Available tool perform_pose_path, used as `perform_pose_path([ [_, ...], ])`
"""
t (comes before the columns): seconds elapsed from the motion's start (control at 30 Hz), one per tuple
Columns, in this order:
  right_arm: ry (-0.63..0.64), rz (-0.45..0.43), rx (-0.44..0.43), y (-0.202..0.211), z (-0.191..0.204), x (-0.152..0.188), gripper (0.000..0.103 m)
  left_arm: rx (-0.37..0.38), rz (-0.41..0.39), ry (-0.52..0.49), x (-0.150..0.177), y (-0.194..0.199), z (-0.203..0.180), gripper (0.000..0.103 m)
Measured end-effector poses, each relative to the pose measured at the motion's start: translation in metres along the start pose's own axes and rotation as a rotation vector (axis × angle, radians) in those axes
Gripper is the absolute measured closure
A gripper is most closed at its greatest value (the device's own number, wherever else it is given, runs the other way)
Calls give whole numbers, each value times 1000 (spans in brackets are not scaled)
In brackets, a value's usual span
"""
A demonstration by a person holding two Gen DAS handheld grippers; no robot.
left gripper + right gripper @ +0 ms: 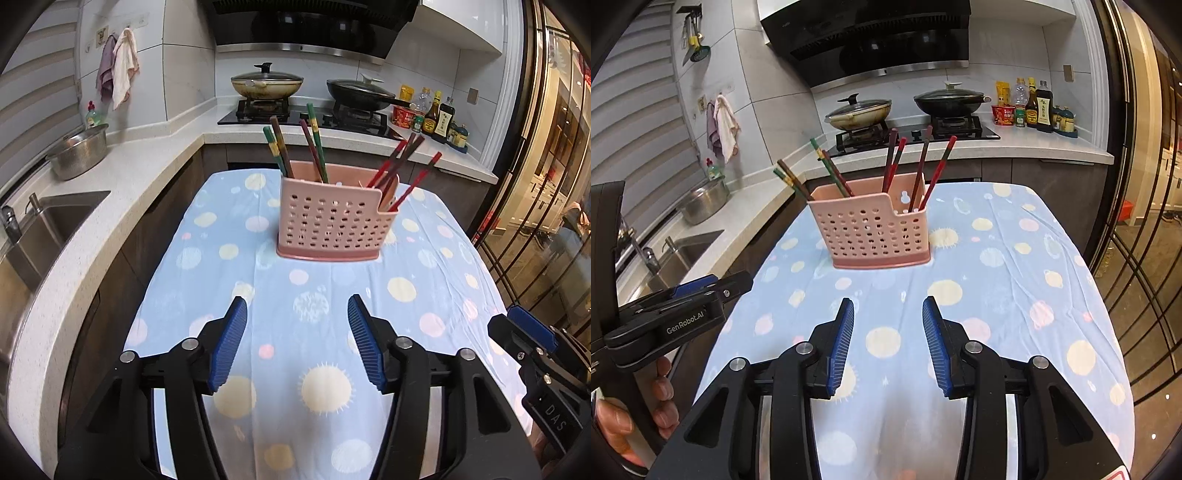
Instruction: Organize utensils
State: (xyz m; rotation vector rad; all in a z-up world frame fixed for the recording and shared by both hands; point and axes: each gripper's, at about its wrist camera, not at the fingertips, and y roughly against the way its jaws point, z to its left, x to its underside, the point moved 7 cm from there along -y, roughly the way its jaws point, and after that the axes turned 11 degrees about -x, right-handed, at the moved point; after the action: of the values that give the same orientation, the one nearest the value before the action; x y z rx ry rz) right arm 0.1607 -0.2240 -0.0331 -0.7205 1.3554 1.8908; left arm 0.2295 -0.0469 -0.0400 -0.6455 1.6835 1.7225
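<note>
A pink perforated utensil holder [332,229] stands upright on the blue dotted tablecloth [280,295]; it also shows in the right wrist view [875,232]. Green and brown chopsticks [295,147] lean in its left compartment. Red and brown chopsticks [402,166] lean in its right compartment, as in the right wrist view [923,170]. My left gripper [295,306] is open and empty, well short of the holder. My right gripper [888,306] is open and empty, also short of the holder. The right gripper's side shows at the left view's right edge [532,332].
A white counter with a sink [48,229] and a steel colander [79,151] runs along the left. A stove with two lidded pans [266,83] and sauce bottles [439,118] sits behind the table. A glass partition [546,184] stands to the right.
</note>
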Motion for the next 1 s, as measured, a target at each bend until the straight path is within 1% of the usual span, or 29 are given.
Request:
perform_pose_path([
  [0.13,-4,9,5,9,1,12,57,-11,12,-13,18,6,-3,47],
  [0.17,-5,10,5,10,2,14,54,-10,15,-14,20,7,-3,47],
  [0.23,1,9,13,13,3,17,51,-9,19,-17,26,10,-4,45],
  [0.27,6,8,22,14,3,19,49,-13,18,-17,28,12,-4,42],
  [0.33,17,10,34,16,4,22,45,-27,6,-20,32,16,-4,28],
  [0.4,18,13,39,18,4,25,39,-46,-7,-32,34,20,-4,22],
  [0.5,12,26,40,19,3,31,36,-56,-15,-45,38,25,-5,15],
  [0.73,7,59,56,19,-1,47,35,-65,2,-65,52,26,-9,11],
  [1.0,-16,85,55,17,-5,60,35,-63,40,-71,66,21,-11,10],
])
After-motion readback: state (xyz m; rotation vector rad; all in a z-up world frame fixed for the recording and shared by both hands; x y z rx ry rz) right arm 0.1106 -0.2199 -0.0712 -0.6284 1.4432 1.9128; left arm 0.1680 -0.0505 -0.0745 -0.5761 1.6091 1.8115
